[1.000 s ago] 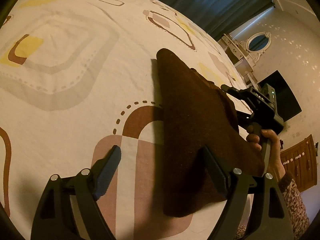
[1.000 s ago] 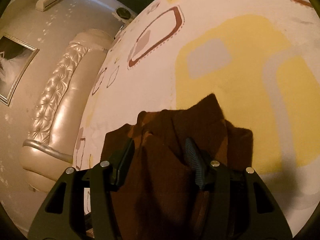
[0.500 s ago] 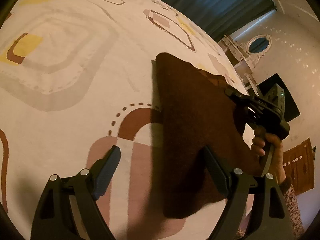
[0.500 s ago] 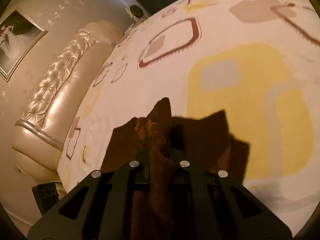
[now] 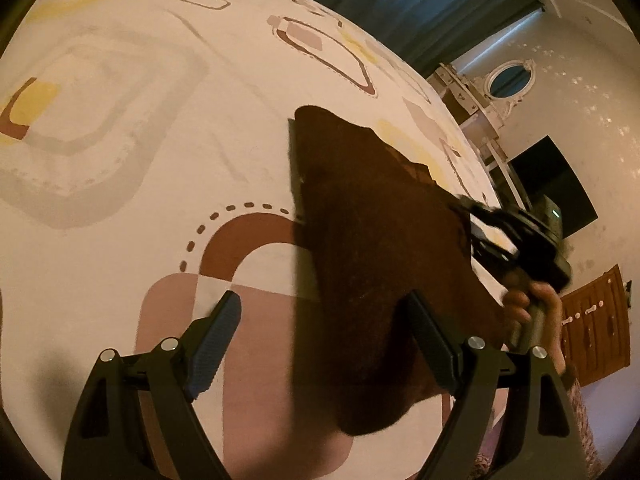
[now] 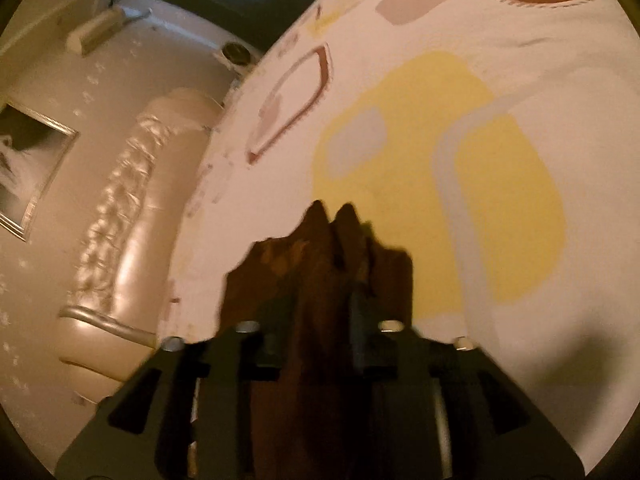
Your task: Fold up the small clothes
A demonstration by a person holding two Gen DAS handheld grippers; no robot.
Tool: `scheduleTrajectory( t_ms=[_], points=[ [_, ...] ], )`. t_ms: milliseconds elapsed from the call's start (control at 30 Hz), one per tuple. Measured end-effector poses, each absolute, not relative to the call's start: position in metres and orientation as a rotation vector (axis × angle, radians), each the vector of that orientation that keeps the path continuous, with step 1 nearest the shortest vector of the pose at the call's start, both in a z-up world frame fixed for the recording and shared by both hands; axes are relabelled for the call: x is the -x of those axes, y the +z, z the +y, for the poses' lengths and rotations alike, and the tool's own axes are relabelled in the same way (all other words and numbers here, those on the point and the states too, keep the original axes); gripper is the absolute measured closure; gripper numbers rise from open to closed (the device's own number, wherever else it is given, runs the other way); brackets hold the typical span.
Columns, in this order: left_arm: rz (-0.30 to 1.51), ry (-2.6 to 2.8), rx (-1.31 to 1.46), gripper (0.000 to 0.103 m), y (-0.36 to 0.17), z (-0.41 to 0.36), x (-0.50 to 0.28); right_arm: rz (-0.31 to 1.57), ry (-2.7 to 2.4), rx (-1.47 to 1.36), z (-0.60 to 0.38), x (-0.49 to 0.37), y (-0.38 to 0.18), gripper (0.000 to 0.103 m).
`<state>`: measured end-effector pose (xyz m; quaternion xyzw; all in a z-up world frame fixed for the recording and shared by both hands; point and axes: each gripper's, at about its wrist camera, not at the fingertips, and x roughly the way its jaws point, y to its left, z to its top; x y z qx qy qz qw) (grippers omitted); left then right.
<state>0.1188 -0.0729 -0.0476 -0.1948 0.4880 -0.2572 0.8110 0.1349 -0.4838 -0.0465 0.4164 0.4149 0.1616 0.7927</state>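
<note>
A dark brown fuzzy garment (image 5: 372, 240) lies on the patterned bedsheet (image 5: 120, 128). My left gripper (image 5: 320, 320) is open and hovers over the garment's near left edge, its right finger above the cloth. My right gripper (image 6: 316, 308) is shut on a bunched fold of the brown garment (image 6: 320, 264) and holds it lifted off the sheet. In the left wrist view the right gripper (image 5: 476, 220) is at the garment's far right edge, held by a hand (image 5: 528, 304).
The sheet (image 6: 460, 152) has yellow, grey and brown shapes. A padded headboard (image 6: 120, 220) is at the left in the right wrist view. Dark curtains (image 5: 420, 4), a dressing table (image 5: 480, 104) and a wooden cabinet (image 5: 592, 320) lie beyond the bed.
My right gripper closed on the garment's edge and lifted the bunched fold. The left gripper stayed open and barely moved.
</note>
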Motion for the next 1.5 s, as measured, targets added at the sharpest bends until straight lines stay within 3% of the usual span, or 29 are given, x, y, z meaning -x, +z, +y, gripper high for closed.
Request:
scheduleTrajectory(
  t_ms=[333, 500, 700, 733, 767, 800, 867, 1067, 1233, 1500],
  points=[
    [1.04, -0.567, 0.421, 0.02, -0.045, -0.064, -0.092, 0.948, 0.466, -1.035, -0.468, -0.002, -0.053, 0.06],
    [1.015, -0.58, 0.362, 0.02, -0.044, -0.063, -0.073, 0.978, 0.492, -1.103, -0.453, 0.012, -0.071, 0.052],
    [0.998, -0.586, 0.278, 0.02, -0.047, -0.075, -0.065, 0.952, 0.489, -1.17, -0.447, 0.011, -0.08, 0.052],
    [0.998, -0.584, 0.262, 0.02, -0.048, -0.079, -0.065, 0.951, 0.485, -1.171, -0.446, 0.011, -0.08, 0.053],
    [0.997, -0.581, 0.246, 0.02, -0.049, -0.083, -0.065, 0.954, 0.481, -1.16, -0.445, 0.011, -0.079, 0.063],
    [0.995, -0.572, 0.223, 0.02, -0.051, -0.088, -0.065, 0.961, 0.475, -1.144, -0.444, 0.01, -0.078, 0.082],
    [0.991, -0.563, 0.205, 0.02, -0.053, -0.094, -0.064, 0.975, 0.468, -1.102, -0.44, 0.009, -0.073, 0.097],
    [1.008, -0.556, 0.251, 0.02, -0.057, -0.095, -0.061, 0.893, 0.439, -0.987, -0.448, 0.023, -0.04, 0.098],
    [1.025, -0.579, 0.308, 0.02, -0.057, -0.088, -0.061, 0.97, 0.369, -1.021, -0.456, 0.028, -0.086, 0.099],
    [1.101, -0.585, 0.543, 0.02, -0.061, -0.078, -0.087, 0.956, 0.389, -0.989, -0.451, 0.027, -0.085, 0.098]
  ],
)
